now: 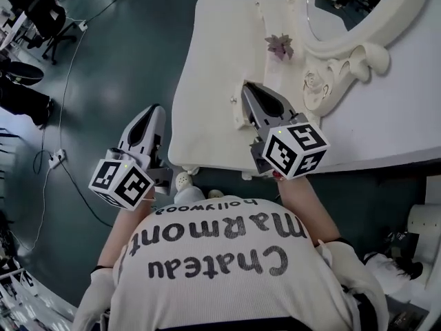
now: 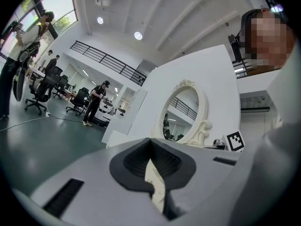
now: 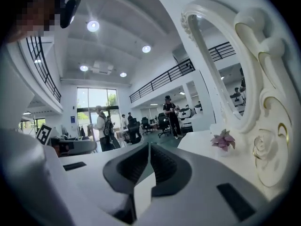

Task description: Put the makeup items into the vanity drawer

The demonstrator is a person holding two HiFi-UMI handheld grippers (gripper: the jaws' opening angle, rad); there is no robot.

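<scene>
1. Head view: the white vanity (image 1: 213, 61) fills the frame from 12 to 3 o'clock. Its oval mirror (image 1: 344, 19) is at 1 o'clock, and a small pink flower (image 1: 279, 45) sits on the top just beside the mirror's frame.
2. Near the centre, the right gripper (image 1: 247, 88) lies over the vanity with its tip pointing to 11 o'clock. The right gripper view shows its jaws (image 3: 148, 145) pressed together with nothing between them.
3. At 8 o'clock from the centre, the left gripper (image 1: 153, 110) hangs off the vanity's edge over the dark green floor (image 1: 124, 61), tip pointing to 1 o'clock. The left gripper view shows its jaws (image 2: 150, 140) closed too, and empty.
4. A narrow panel with a small knob, apparently the drawer front (image 1: 238, 109), stands just at 9 o'clock of the right gripper's tip. I cannot tell whether the drawer is open.
5. In the right gripper view the flower (image 3: 224, 139) is at 3 o'clock, with a moulded rose (image 3: 263, 147) on the mirror frame beside it. People (image 3: 169, 114) and office chairs (image 3: 141, 126) stand far back in the hall.
6. In the left gripper view the mirror (image 2: 186, 112) rises at 1 o'clock of the jaws.
</scene>
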